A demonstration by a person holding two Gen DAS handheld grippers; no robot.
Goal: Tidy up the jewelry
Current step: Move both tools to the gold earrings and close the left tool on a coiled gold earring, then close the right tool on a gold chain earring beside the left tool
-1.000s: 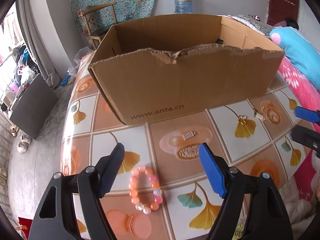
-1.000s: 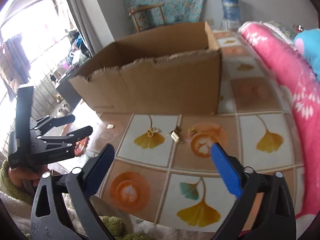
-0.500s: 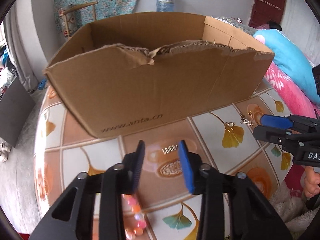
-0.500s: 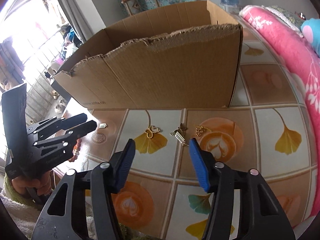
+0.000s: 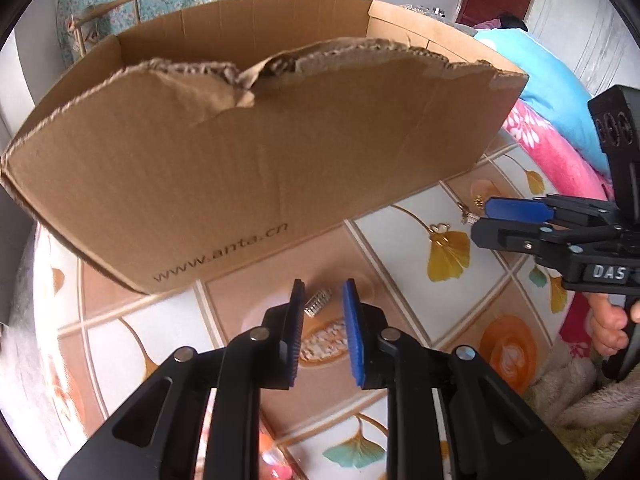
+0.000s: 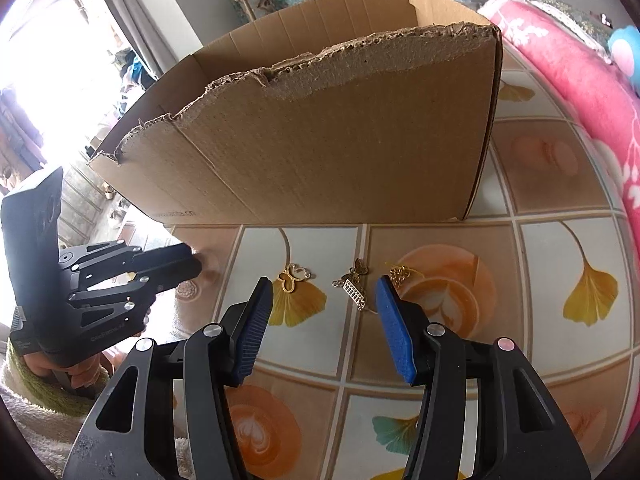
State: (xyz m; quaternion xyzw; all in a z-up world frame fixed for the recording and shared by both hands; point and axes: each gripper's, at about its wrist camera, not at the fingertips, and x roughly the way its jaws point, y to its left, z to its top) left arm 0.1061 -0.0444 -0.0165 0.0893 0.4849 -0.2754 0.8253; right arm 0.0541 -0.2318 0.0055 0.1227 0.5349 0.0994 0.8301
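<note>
Since a second ago both my grippers have dropped toward the ginkgo-patterned tiled tabletop [image 6: 560,364]; my left gripper [image 5: 322,300] has just been closing, its jaws narrow around the small silver ribbed clasp [image 5: 318,302], apparently not yet pinching it. My right gripper [image 6: 324,300] has narrowed to half-open and holds nothing, its fingertips flanking the gold filigree butterfly pendant [image 6: 354,282]. The torn brown cardboard box [image 6: 320,140] stands just behind, with bare tiles to its right.

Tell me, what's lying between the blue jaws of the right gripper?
In the right wrist view, a small rectangular gold pendant lies on the tablecloth between them, untouched.
</note>
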